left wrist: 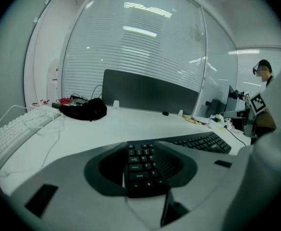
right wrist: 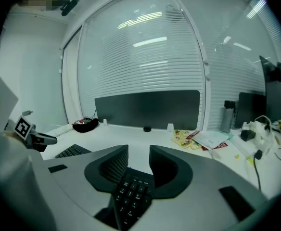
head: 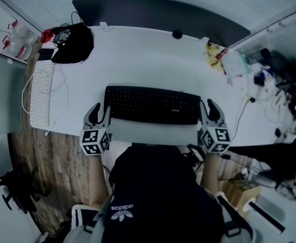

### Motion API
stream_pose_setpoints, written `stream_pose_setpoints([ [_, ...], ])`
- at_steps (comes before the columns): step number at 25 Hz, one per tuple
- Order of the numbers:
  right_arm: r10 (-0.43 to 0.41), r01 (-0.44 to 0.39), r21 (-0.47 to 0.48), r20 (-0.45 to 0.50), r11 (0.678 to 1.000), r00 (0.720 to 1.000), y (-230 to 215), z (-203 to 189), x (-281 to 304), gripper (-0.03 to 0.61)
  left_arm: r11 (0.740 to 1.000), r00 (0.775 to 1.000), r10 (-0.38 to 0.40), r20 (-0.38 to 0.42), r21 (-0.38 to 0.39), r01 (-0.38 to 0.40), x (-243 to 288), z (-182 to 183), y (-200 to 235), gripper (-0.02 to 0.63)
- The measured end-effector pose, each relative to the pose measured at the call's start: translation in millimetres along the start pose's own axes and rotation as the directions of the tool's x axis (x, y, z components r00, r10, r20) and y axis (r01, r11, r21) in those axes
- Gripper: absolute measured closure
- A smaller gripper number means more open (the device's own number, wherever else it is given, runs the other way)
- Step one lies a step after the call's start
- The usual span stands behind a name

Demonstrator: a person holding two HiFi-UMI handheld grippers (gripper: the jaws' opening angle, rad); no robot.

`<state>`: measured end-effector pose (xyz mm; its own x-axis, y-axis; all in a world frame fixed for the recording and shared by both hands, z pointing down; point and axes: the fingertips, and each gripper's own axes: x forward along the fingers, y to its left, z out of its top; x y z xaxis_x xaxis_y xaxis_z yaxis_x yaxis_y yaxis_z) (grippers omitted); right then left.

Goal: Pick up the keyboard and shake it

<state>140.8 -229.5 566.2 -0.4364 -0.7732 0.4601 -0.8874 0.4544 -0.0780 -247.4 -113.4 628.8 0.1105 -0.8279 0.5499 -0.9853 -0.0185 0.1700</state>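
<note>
Head view: the person's torso [head: 158,196] hides part of the surface's [head: 138,59] near edge. Left tool [head: 100,110] and right tool [head: 210,109] are both spread, straddling the two ends of the black keyboard [head: 153,105], with no visible pinch. The black keyboard lies flat near the front edge with bare surface behind it, well apart from the white keyboard [head: 40,92] at the left edge.
</note>
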Motion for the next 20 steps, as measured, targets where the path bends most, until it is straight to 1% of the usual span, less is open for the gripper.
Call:
stream_pose_setpoints([
  [2, 0.002, -0.001, 0.006, -0.037, 1.0, 0.999, -3.3, -11.4, 9.7, 0.456, 1.0, 0.999, -0.01, -0.05, -0.013, 0.01, 8.1, -12.6, 3.1, 0.444],
  [4, 0.003, -0.002, 0.012, -0.07, 1.0, 0.998, -5.6, -21.8, 19.3, 0.447, 1.0, 0.995, -0.015, -0.096, -0.027, 0.012, 15.7, -24.3, 7.5, 0.434],
  [8, 0.012, -0.006, 0.036, -0.147, 0.999, 0.989, -8.9, -44.2, 37.7, 0.412, 0.995, 0.984, -0.048, -0.172, -0.1, 0.031, 30.4, -42.5, 13.3, 0.414],
  [11, 0.015, -0.005, 0.051, -0.193, 0.999, 0.981, -12.2, -55.6, 44.1, 0.402, 0.989, 0.976, -0.075, -0.202, -0.14, 0.047, 40.0, -49.3, 13.3, 0.41],
  [15, 0.02, -0.003, 0.07, -0.237, 0.998, 0.971, -17.9, -67.1, 52.2, 0.402, 0.987, 0.967, -0.097, -0.235, -0.149, 0.062, 48.7, -56.7, 11.5, 0.41],
  [18, 0.028, 0.003, 0.114, -0.27, 0.994, 0.962, -25.5, -78.3, 57.4, 0.4, 0.981, 0.964, -0.11, -0.242, -0.181, 0.066, 50.6, -61.1, 11.3, 0.408],
  [20, 0.036, 0.011, 0.16, -0.289, 0.987, 0.957, -30.1, -83.3, 60.0, 0.399, 0.975, 0.961, -0.125, -0.248, -0.208, 0.073, 50.2, -62.5, 12.3, 0.402],
])
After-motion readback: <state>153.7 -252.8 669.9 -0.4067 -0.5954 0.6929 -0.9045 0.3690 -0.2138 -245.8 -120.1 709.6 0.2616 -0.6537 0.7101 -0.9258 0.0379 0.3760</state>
